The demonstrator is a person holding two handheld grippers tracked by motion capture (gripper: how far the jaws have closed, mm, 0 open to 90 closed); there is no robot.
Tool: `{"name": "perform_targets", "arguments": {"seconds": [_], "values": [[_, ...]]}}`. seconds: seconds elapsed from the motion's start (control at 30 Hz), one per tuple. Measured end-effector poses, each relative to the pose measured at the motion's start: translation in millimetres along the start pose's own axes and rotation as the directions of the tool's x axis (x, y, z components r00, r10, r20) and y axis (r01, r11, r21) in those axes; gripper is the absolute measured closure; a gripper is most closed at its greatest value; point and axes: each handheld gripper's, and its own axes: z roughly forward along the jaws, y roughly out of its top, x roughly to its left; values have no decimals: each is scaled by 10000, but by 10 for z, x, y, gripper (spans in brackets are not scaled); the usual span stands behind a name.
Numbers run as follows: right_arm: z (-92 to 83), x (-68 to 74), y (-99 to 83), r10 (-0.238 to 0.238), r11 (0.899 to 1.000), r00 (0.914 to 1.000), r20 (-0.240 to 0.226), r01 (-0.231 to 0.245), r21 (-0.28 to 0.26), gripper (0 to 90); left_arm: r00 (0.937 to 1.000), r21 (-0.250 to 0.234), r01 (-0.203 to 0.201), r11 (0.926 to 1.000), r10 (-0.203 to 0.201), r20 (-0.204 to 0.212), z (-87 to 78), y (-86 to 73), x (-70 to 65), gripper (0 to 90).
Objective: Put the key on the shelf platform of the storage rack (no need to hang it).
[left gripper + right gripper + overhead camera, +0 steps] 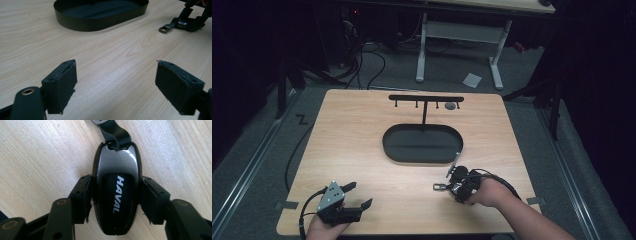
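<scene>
A glossy black car key fob [117, 165] marked HAVAL lies lengthwise between my right gripper's jaws. The right gripper [115, 195] is shut on its two sides. A black strap [115, 133] leads from the fob's top to a metal ring [165, 28], which rests on the wood. In the high view the right gripper [459, 186] is at the front right of the table, just in front of the black oval tray [387, 145]. My left gripper [358, 194] is at the front left, open, with bare wood between its jaws [116, 85].
A black T-shaped hook rack [426, 98] stands behind the tray, with a small grey round thing [450, 106] near its right end. The wooden table [362, 125] has edges close to both hands. Beyond it are cables and a white desk frame [462, 35] on the floor.
</scene>
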Motion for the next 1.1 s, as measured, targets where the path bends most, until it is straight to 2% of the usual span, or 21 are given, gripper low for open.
{"name": "perform_targets", "arguments": {"seconds": [0.3, 0.43, 0.67, 0.87, 1.1], "values": [[-14, 18, 13, -201, 9998, 9998, 92, 200, 91, 488, 10000, 57, -38, 10000, 38, 51, -3, -4, -12, 185], [-139, 36, 21, -278, 9996, 9995, 132, 278, -9, 488, 9999, 60, -75, 10000, 75, 70, -3, -7, -24, 186], [-421, -25, 44, -202, 9994, 9996, 205, 208, -271, 488, 9999, 90, -108, 9999, 107, 125, 6, -6, -27, 186], [-572, -78, 90, -72, 9996, 9994, 333, 80, -259, 488, 9999, 75, -93, 9999, 92, 132, 0, -5, -23, 186], [-746, -126, 163, -130, 9992, 9983, 574, 151, -360, 488, 9998, 84, -114, 9999, 113, 162, 7, -3, -27, 187]]}}
